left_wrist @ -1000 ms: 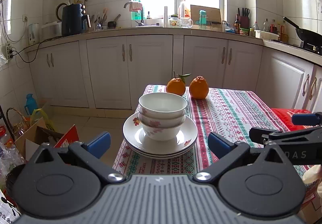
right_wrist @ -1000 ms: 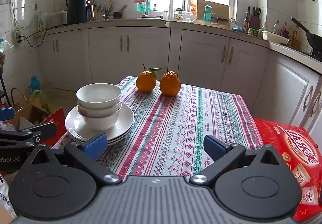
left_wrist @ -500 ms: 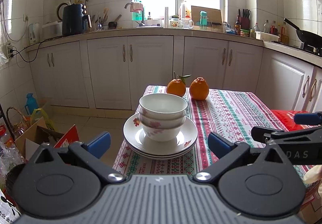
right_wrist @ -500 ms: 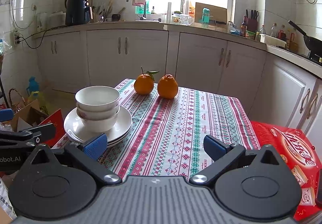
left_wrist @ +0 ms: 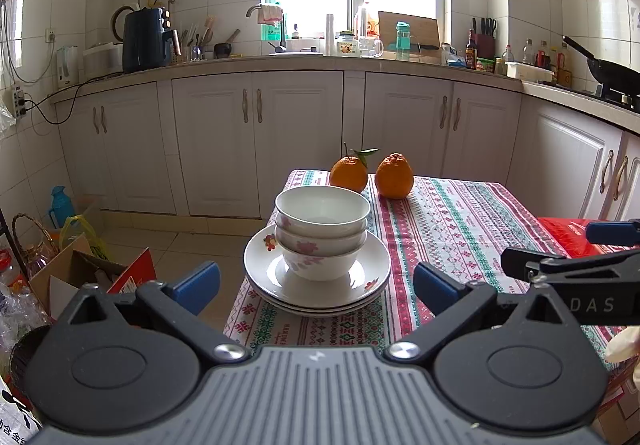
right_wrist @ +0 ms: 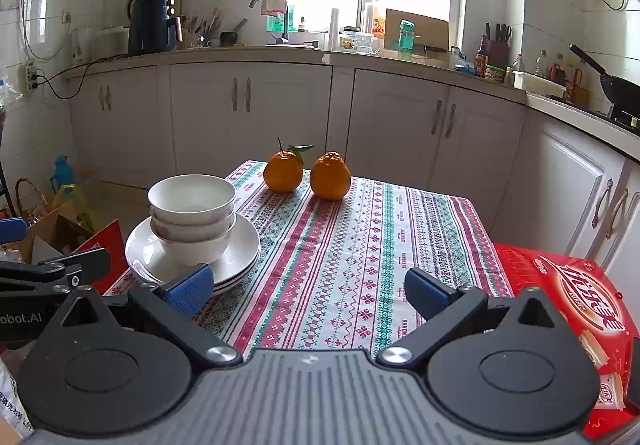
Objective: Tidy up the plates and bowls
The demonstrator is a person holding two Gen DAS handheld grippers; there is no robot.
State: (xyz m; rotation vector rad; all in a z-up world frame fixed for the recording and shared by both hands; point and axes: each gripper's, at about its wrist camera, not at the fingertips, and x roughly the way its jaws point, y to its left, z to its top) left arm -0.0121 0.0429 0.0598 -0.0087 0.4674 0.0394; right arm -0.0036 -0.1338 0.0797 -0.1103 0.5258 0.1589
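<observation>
Three white floral bowls [left_wrist: 322, 231] sit nested on a stack of white plates [left_wrist: 376, 269] at the near left corner of the table; the bowls [right_wrist: 192, 217] and plates [right_wrist: 244, 245] also show in the right wrist view. My left gripper [left_wrist: 316, 287] is open and empty, held just in front of the stack. My right gripper [right_wrist: 306, 287] is open and empty, to the right of the stack above the tablecloth. Each gripper shows at the edge of the other's view.
The table has a striped patterned cloth [right_wrist: 360, 245]. Two oranges [right_wrist: 306, 175] stand at its far edge. A red snack box [right_wrist: 576, 293] lies at the right. Cardboard boxes and bags [left_wrist: 72, 269] sit on the floor at the left. Kitchen cabinets [left_wrist: 300, 141] stand behind.
Both grippers have risen and drifted back slightly; the stack sits a little lower in both views. Nothing was taken hold of or let go.
</observation>
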